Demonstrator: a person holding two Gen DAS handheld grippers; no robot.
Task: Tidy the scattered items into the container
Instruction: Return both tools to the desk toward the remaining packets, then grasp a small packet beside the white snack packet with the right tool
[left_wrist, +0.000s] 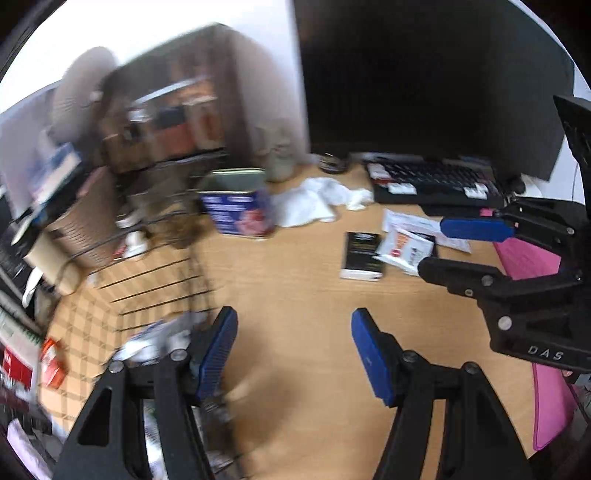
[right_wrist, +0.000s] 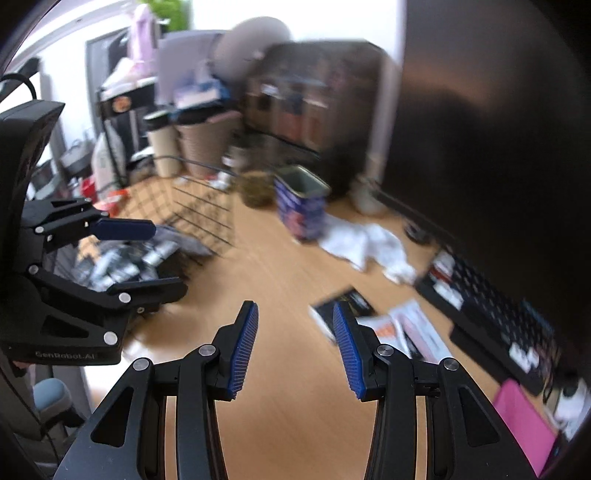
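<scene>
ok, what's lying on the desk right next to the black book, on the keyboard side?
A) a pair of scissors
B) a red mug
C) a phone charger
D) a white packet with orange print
D: a white packet with orange print lies against the black book on the wooden desk, between the book and the keyboard.

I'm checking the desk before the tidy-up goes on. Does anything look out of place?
Yes. A crumpled white cloth lies loose beside the blue tin, and a black booklet and white packets lie scattered before the keyboard, outside the wire basket.
</scene>
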